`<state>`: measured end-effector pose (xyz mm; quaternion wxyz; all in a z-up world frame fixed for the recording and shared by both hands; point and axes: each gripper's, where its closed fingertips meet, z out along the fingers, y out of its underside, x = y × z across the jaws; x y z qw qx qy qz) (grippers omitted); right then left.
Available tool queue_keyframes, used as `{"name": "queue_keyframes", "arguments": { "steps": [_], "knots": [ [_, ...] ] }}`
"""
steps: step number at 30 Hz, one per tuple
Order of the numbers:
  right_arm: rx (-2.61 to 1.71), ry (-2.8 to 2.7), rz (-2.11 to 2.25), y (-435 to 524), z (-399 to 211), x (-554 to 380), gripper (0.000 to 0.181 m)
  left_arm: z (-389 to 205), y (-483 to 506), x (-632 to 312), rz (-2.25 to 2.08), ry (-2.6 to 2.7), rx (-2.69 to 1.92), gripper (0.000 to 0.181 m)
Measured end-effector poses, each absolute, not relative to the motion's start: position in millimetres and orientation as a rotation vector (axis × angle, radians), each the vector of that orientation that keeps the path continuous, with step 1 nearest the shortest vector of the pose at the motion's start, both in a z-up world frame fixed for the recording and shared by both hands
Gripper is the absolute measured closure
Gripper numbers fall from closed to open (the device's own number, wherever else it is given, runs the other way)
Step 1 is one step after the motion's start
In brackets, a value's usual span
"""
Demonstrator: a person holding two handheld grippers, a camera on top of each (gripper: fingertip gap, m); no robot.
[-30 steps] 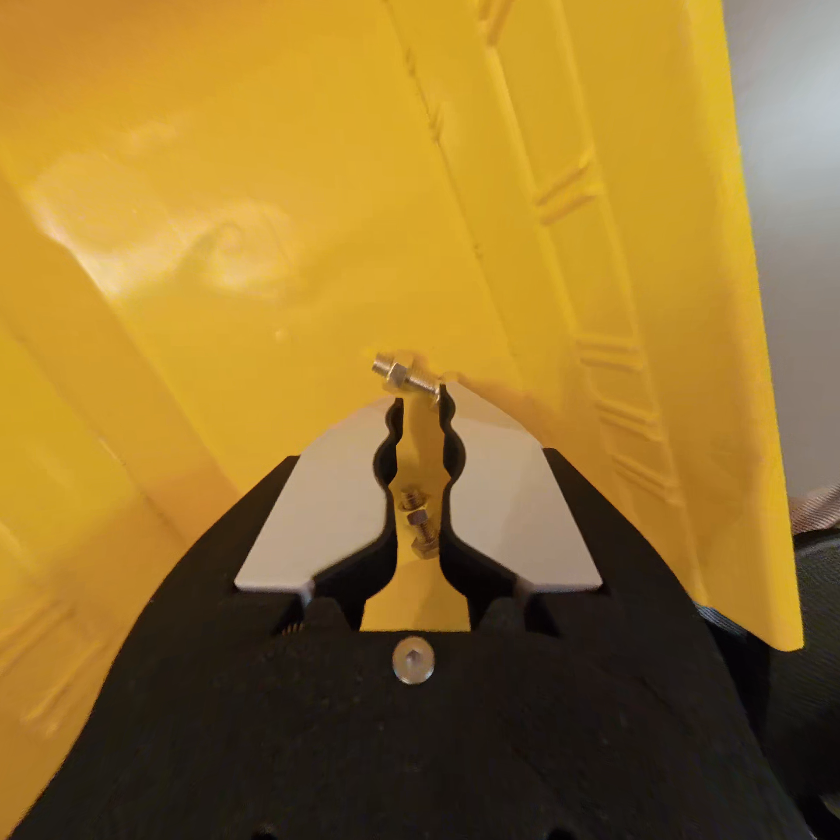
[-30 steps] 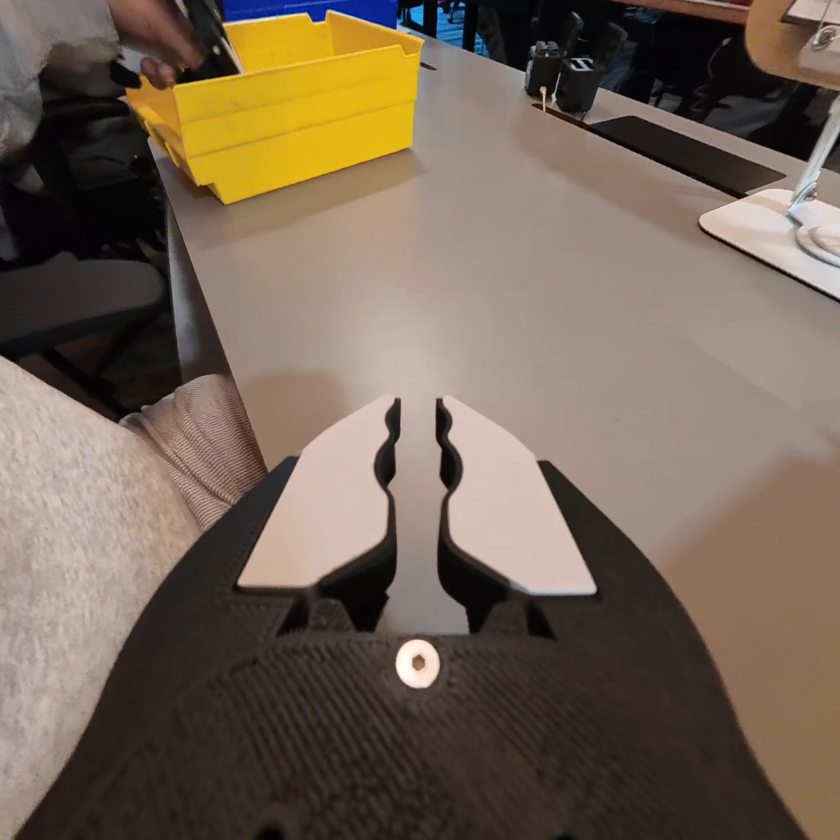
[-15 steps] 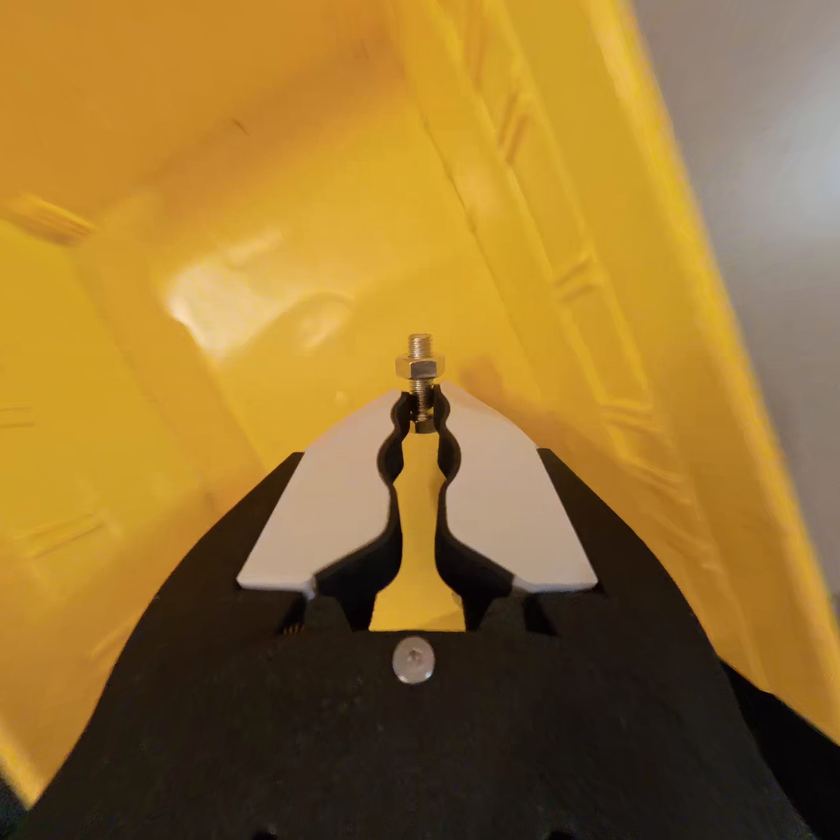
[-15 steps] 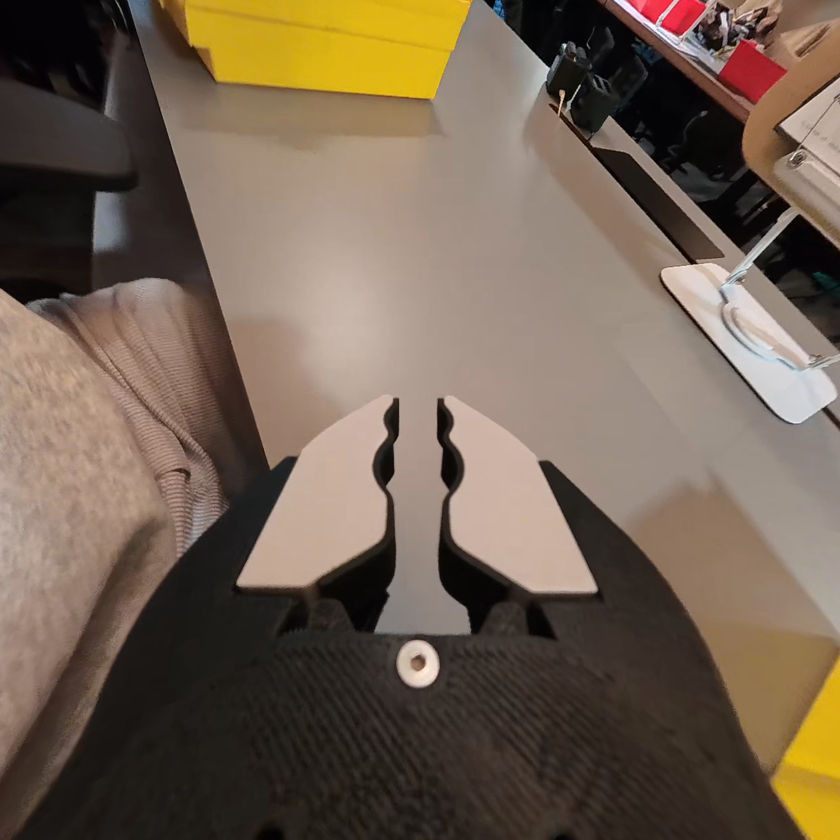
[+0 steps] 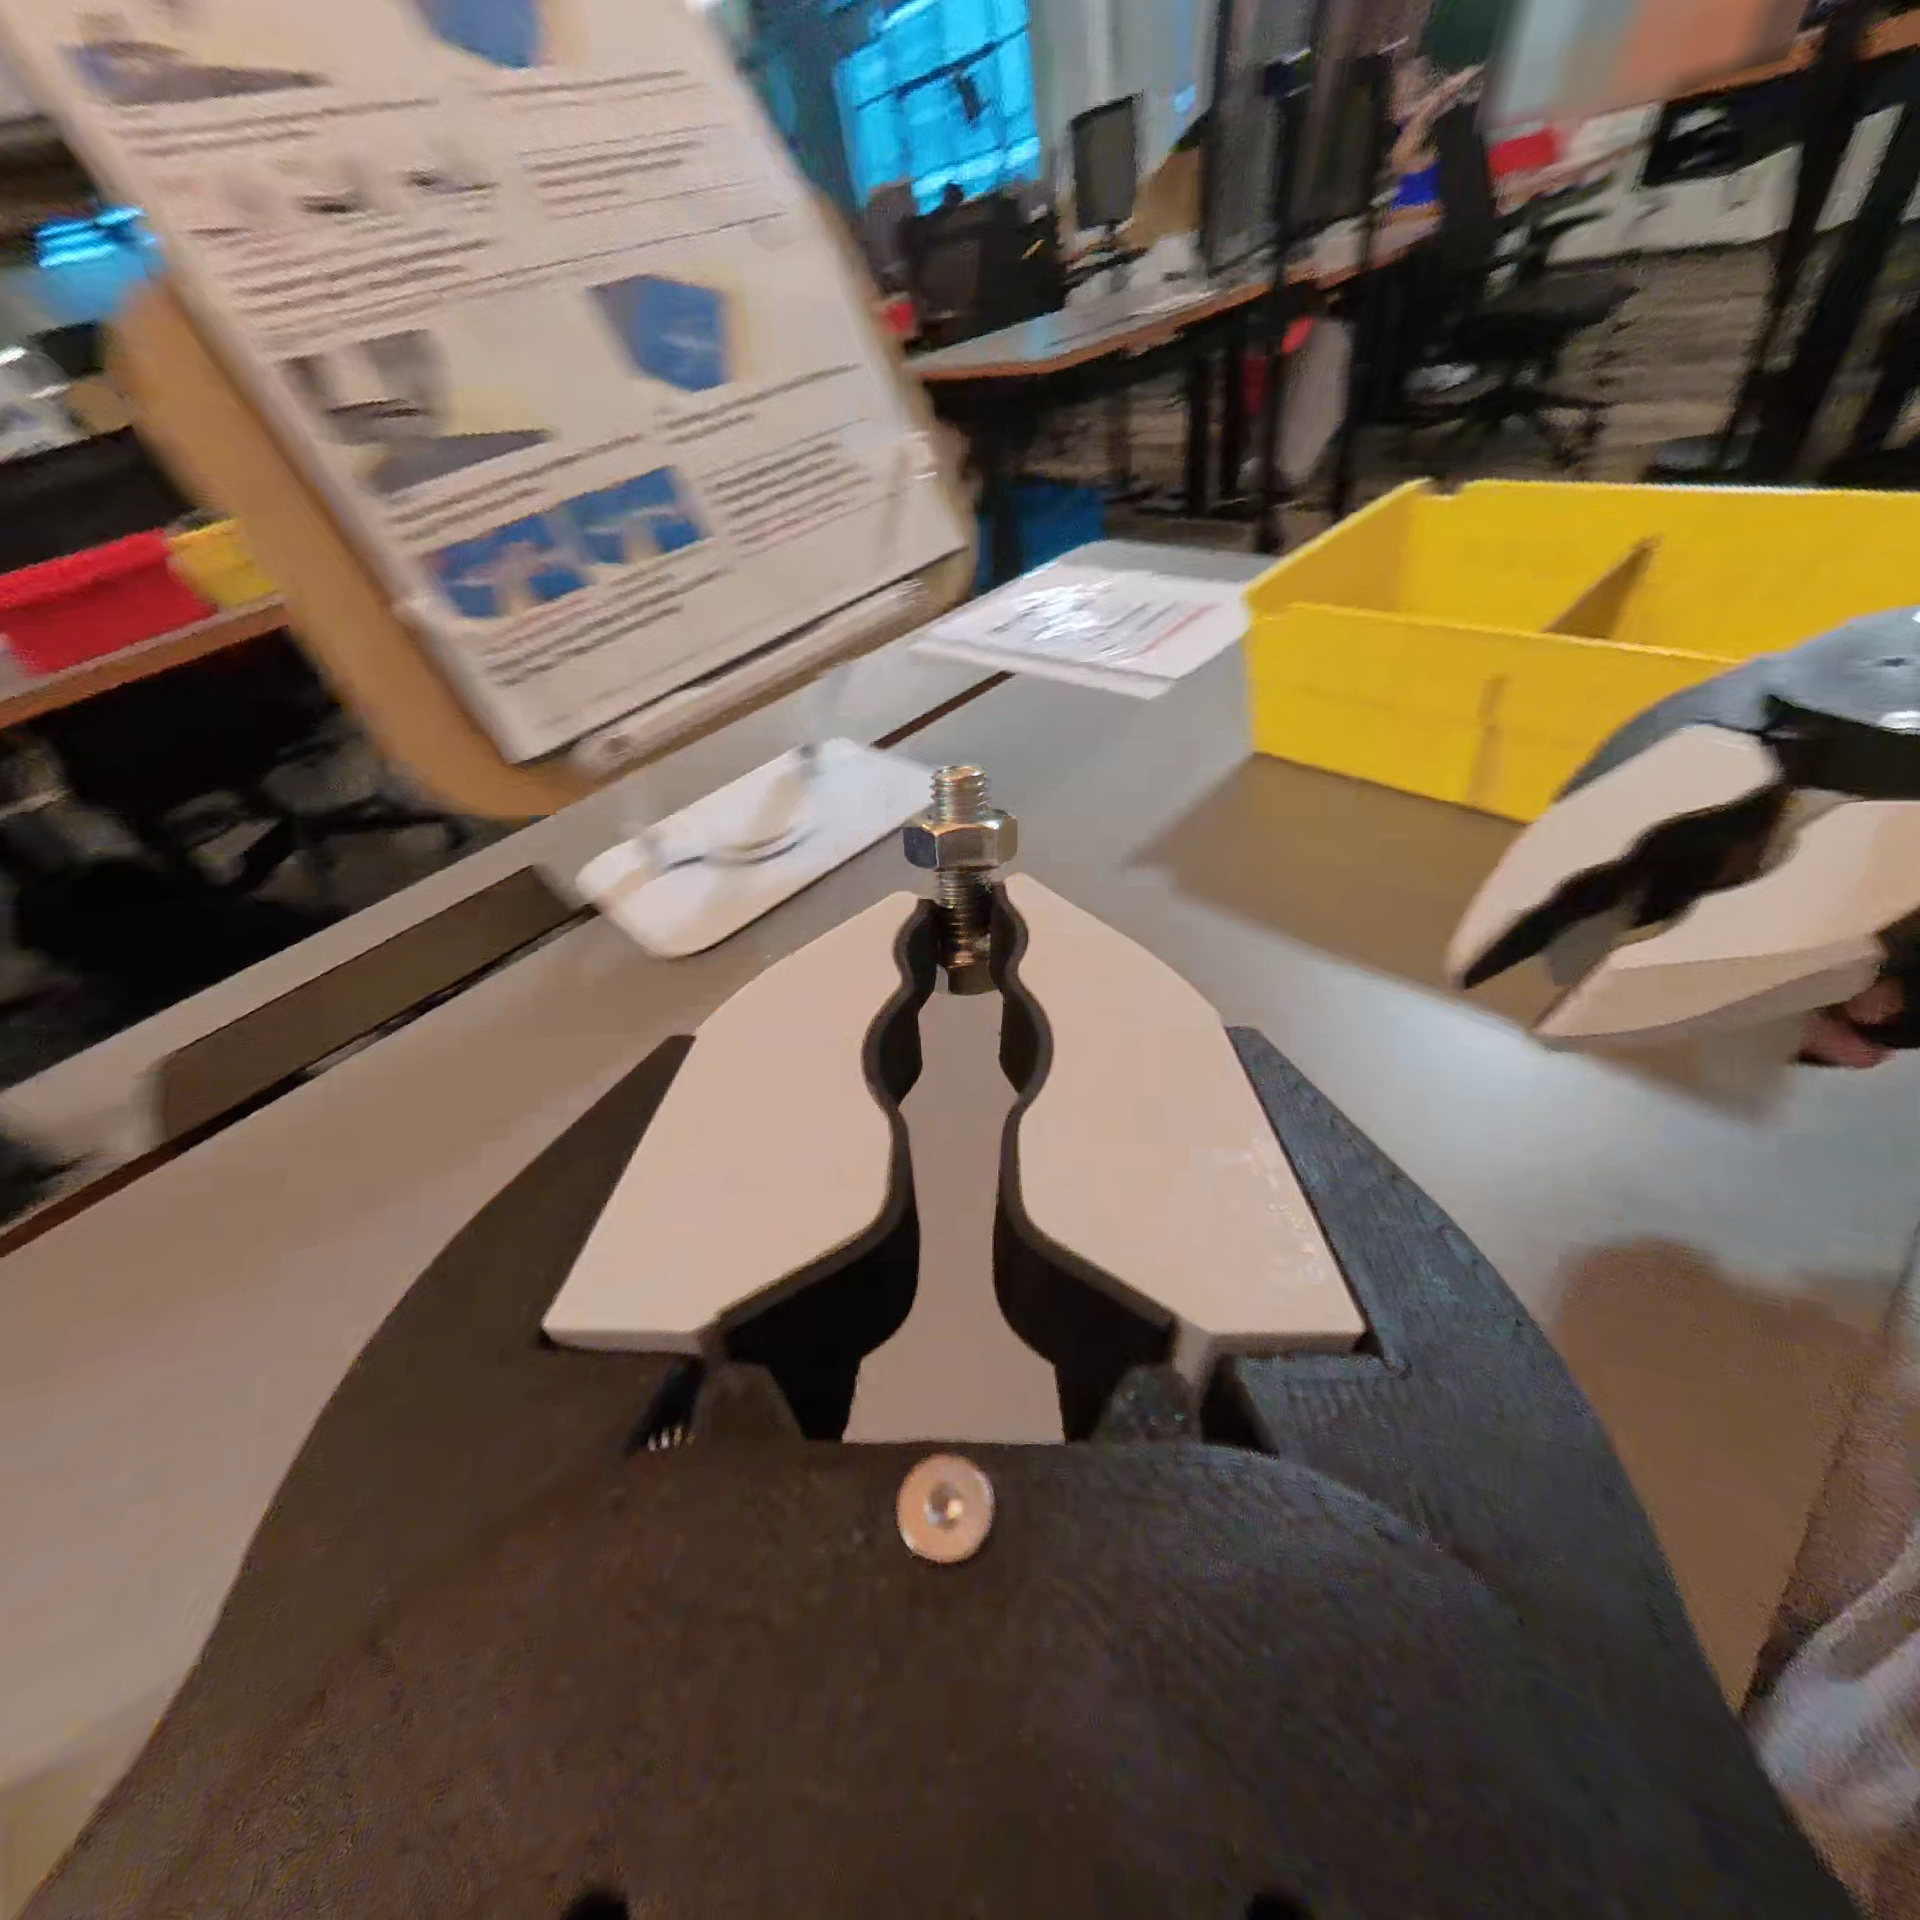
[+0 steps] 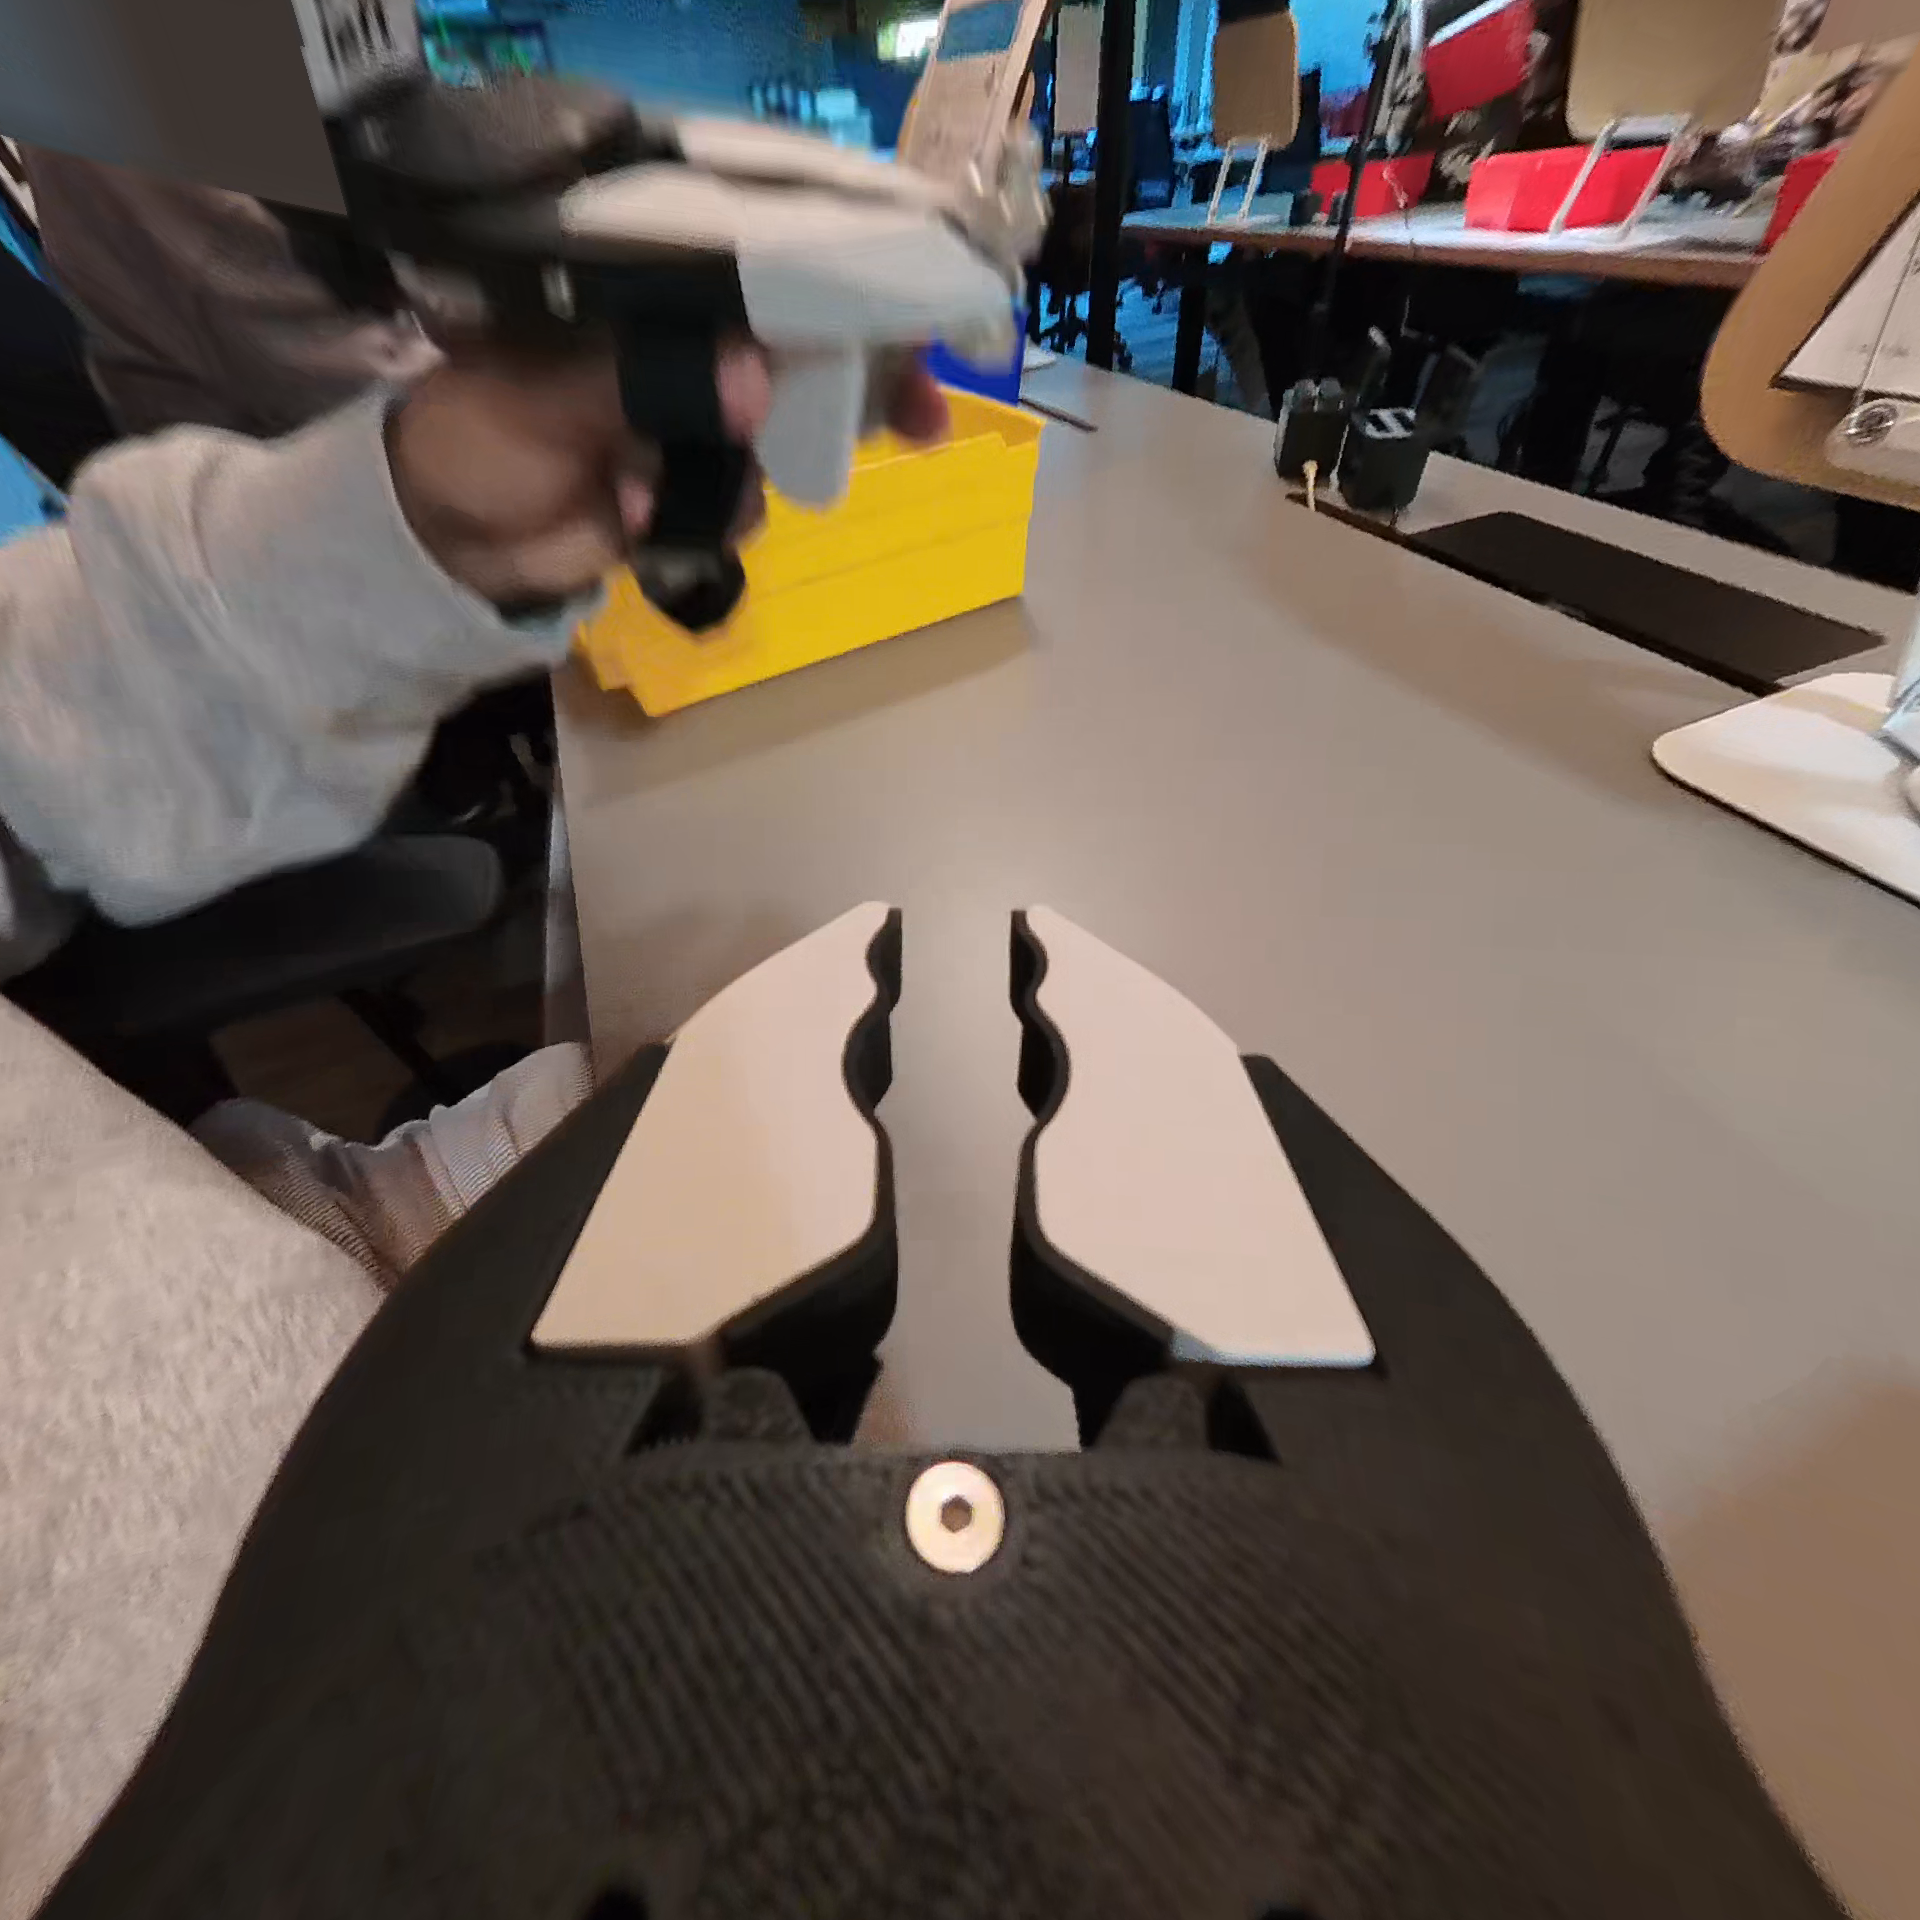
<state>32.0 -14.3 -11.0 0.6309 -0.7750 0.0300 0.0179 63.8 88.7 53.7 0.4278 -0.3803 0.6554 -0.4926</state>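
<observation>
Grey table (image 5: 1351, 1091), divided yellow bin (image 5: 1538, 623)

A lab or workshop space is shown. A long grey tabletop (image 6: 1299, 831) is set with yellow parts bins (image 5: 1558, 644), and a printed poster on a board (image 5: 499, 343) is propped on a stand. Further benches with red bins (image 6: 1538, 187), monitors and office chairs are seen behind.

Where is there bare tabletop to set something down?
A broad free stretch of the table lies ahead of the right gripper, between the yellow bin and the white stand base. The far edge is crowded: black holders and a dark slot.
</observation>
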Motion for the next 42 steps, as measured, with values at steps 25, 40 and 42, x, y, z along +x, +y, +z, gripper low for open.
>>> {"name": "queue_keyframes", "arguments": {
  "steps": [25, 40, 42],
  "knots": [
    [-1.673, 0.187, 0.192, -37, -36, 54, 0.157, -54, -44, 64, -1.465, 1.911, -0.685, 0.169],
    [-1.684, 0.244, 0.213, -43, -35, 61, 0.163, -57, -52, 61, -1.451, 1.934, -0.699, 0.144],
    [-1.673, 0.253, 0.215, -45, -33, 63, 0.164, -58, -52, 62, -1.447, 1.942, -0.709, 0.141]
  ]
}}
